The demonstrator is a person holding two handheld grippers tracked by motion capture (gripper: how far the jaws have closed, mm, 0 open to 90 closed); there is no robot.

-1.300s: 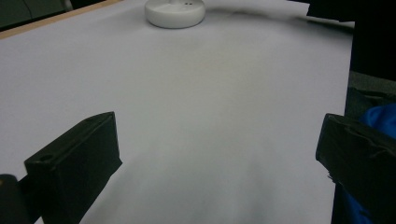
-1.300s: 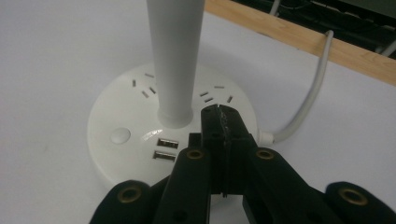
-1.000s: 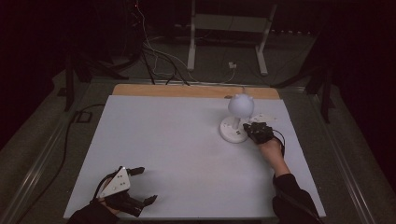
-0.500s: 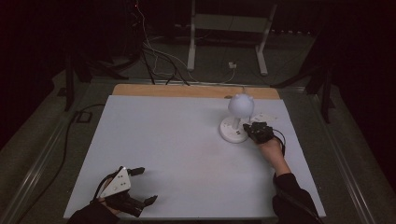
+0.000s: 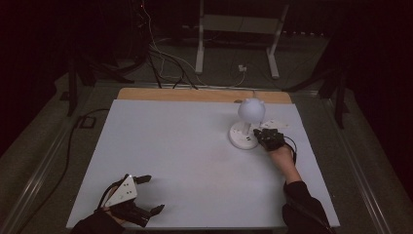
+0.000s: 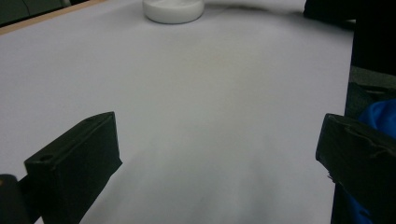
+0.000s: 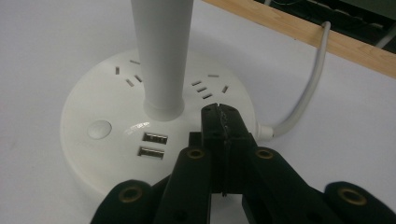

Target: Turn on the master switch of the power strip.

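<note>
A white desk lamp with a round head [image 5: 251, 111] stands on a disc base [image 5: 242, 137] at the table's far right. The base [image 7: 107, 135] carries sockets, two USB ports [image 7: 152, 145] and a round button [image 7: 99, 130]; the stem [image 7: 161, 56] rises from its middle. My right gripper [image 5: 260, 135] is shut with nothing between its jaws, its tips [image 7: 219, 112] over the base's top just right of the stem; I cannot tell whether they touch. My left gripper [image 5: 152, 194] rests at the near left, jaws wide open over bare table [image 6: 219, 158]. The lamp base [image 6: 173, 9] shows far ahead of it.
The lamp's white cable [image 7: 303, 93] runs from the base over the table's wooden far edge [image 7: 327, 42]. A white card [image 5: 275, 124] lies behind the lamp. Cables and a metal stand [image 5: 199, 44] sit on the floor beyond. Blue cloth [image 6: 380, 114] shows beside the left gripper.
</note>
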